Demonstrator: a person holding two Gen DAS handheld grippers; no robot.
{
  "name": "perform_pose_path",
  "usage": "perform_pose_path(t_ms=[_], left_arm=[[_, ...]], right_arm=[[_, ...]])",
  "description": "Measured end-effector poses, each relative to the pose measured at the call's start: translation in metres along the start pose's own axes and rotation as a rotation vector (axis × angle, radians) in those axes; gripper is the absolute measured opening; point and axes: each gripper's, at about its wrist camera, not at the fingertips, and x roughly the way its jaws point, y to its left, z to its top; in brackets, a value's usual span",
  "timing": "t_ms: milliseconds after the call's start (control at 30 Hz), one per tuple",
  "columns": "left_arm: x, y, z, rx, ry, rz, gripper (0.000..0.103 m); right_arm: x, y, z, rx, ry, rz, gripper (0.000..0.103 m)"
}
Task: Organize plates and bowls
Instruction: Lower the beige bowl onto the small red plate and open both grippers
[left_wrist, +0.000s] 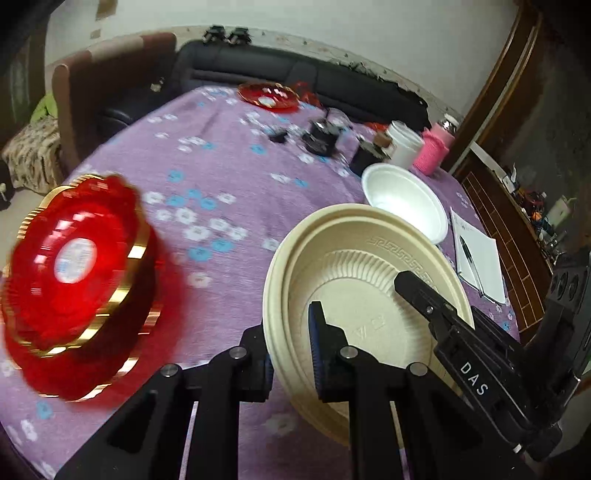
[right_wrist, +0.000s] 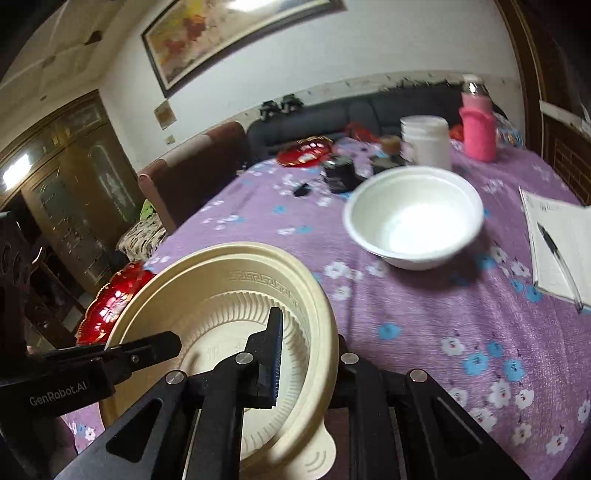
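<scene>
2 hand-held grippers clamp 1 cream plastic plate (left_wrist: 354, 258), held tilted above the bench (left_wrist: 229, 147), which carries a purple floral cloth. Left hand-held gripper (left_wrist: 291, 354): jaws together on the plate's near-left rim, 1 finger inside, 1 outside. Right hand-held gripper (right_wrist: 306, 365): jaws together on the opposite rim in the same manner; it appears in the left wrist view as the black arm marked "DAS". 1 stack of red gold-rimmed plates (left_wrist: 77, 266) lies left of the cream plate, apart from it. 1 white foam bowl (right_wrist: 413, 218) stands beyond, upright. 1 more red plate (left_wrist: 267, 96) lies at the far edge. 1 notepad (right_wrist: 565, 243) with 1 pen (right_wrist: 554, 247) on it lies at right.
</scene>
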Motion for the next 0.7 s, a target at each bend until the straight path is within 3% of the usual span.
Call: perform_pose_path(t_ms=[300,500,700], left_arm=[[-0.058,0.075,0.014,-0.067,-0.125,0.068,0.015],[-0.058,0.146,0.033,-0.148,-0.127,0.146,0.015],[-0.030,0.196,0.044,-0.208,-0.065,0.177,0.015]], right_arm=[[0.027,0.099,0.018,-0.074,0.057,0.075,0.016],[0.073,0.177,0.033,-0.191,0.121,0.064,0.016],[0.122,0.207,0.036,-0.250,0.186,0.006,0.016]])
